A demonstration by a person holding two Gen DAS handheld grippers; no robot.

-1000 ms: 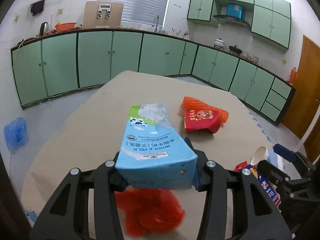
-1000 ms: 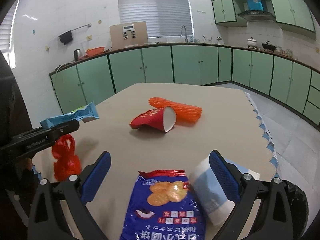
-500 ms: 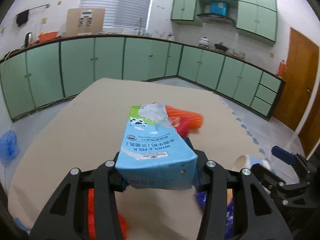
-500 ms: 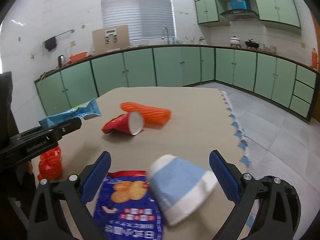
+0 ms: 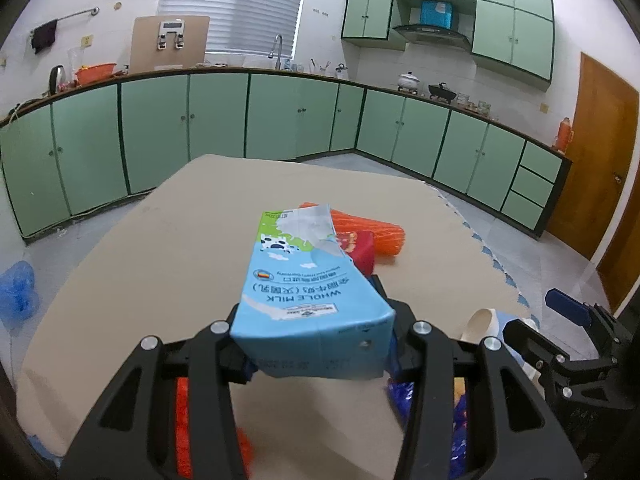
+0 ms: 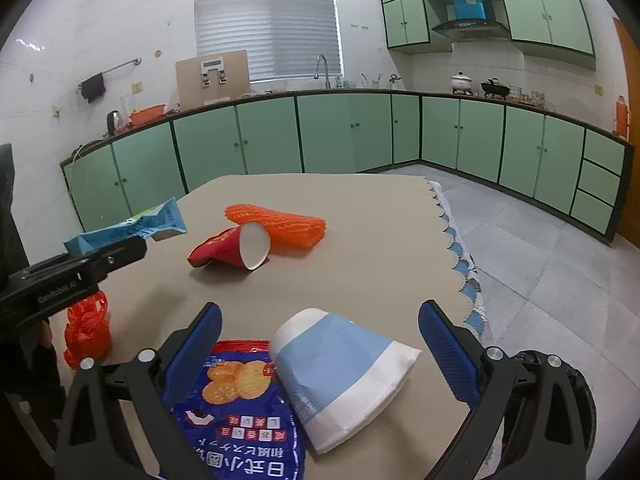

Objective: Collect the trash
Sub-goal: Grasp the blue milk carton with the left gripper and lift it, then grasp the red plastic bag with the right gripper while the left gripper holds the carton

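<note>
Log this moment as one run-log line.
left claw: shut on milk carton | right claw: open around blue paper cup | table: trash remains

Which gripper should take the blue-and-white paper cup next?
Right. The right gripper is open with the blue-and-white paper cup lying on its side between its fingers. The left gripper is already clamped on the milk carton.

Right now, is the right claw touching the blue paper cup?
Apart. The right wrist view shows the right claw open, with a gap between each blue pad and the blue paper cup lying on the table.
</note>
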